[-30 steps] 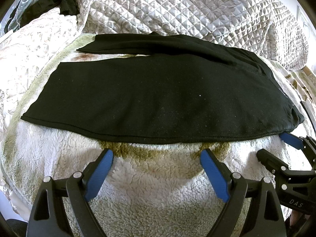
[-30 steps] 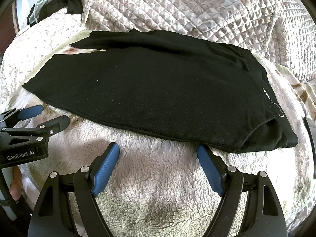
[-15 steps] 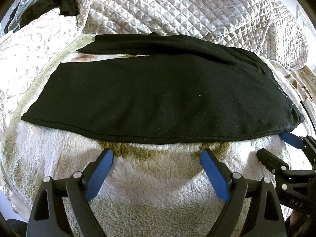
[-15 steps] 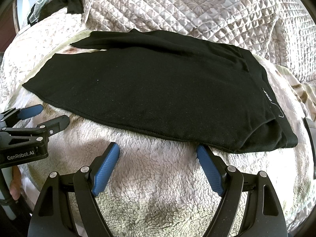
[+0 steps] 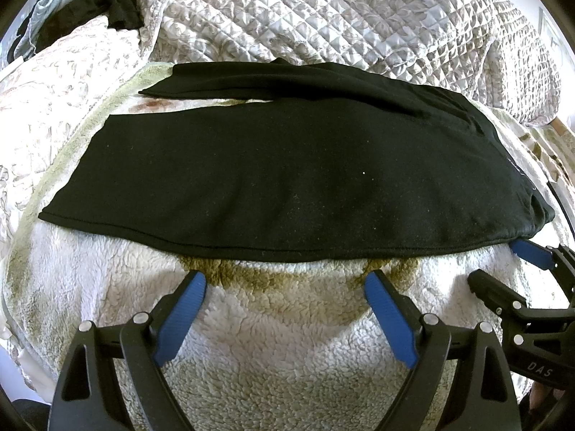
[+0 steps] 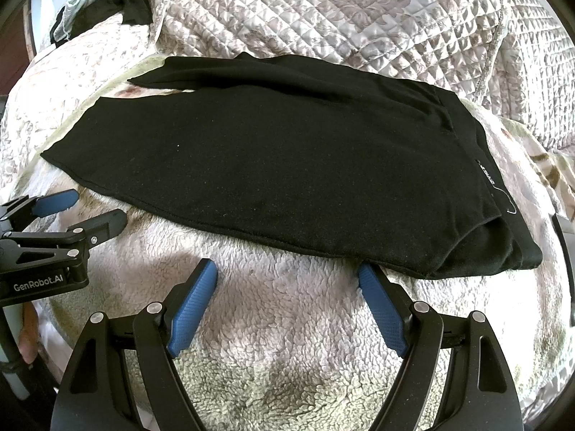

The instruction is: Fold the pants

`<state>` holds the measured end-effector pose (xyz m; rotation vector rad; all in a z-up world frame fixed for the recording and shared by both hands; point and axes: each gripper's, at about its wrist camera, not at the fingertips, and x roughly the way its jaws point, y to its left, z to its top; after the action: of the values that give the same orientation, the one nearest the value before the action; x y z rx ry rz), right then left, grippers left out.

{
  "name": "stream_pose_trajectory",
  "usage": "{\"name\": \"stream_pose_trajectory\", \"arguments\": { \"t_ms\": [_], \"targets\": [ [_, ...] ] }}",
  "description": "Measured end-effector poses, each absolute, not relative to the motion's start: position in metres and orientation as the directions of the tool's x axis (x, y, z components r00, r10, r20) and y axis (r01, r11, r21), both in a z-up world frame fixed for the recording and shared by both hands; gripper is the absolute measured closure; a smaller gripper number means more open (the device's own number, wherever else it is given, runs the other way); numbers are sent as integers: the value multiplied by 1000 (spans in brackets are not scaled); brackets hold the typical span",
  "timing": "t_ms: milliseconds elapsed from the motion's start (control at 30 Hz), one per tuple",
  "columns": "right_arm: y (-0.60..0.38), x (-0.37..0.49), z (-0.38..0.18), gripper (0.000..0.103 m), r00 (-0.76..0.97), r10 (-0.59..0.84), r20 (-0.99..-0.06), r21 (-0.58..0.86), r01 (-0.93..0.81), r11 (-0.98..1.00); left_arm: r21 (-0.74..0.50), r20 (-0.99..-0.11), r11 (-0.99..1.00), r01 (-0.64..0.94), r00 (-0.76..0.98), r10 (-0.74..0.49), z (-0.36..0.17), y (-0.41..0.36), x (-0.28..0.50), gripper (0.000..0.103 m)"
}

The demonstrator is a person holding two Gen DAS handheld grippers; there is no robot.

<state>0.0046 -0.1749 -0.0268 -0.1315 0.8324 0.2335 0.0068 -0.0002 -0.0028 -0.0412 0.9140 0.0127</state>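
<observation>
In the left wrist view the black pants (image 5: 287, 179) lie flat across the middle of a fleecy white blanket (image 5: 287, 352), one leg folded over the other, cuffs toward nine o'clock and waistband toward three o'clock, with a quilted bedspread (image 5: 341, 14) behind at twelve o'clock. The left gripper (image 5: 285, 283) sits at six o'clock just short of the near seam, its blue pads spread wide with nothing between them; the right gripper (image 5: 499, 265) shows at four o'clock by the waistband corner, also parted and empty. In the right wrist view the pants (image 6: 273, 165) run from nine o'clock to the waistband at three o'clock, and the right gripper (image 6: 287, 273) waits at six o'clock, wide open, its right pad almost touching the hem edge. The left gripper (image 6: 90, 208) is at nine o'clock near the cuff end, open. Nothing has shifted over the last second: cloth and both tools match the earlier frames. That stillness reads as a pause before the next fold, likely cuffs brought toward the waistband, with neither end gripped yet.
</observation>
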Motion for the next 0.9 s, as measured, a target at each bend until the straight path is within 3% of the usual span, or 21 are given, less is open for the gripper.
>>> {"name": "stream_pose_trajectory", "arguments": {
  "t_ms": [900],
  "targets": [
    [-175, 4, -27, 23, 649, 153, -746, -27, -259, 966, -26, -791, 999, -27, 612, -4, -2, -2, 6, 11]
  ]
}}
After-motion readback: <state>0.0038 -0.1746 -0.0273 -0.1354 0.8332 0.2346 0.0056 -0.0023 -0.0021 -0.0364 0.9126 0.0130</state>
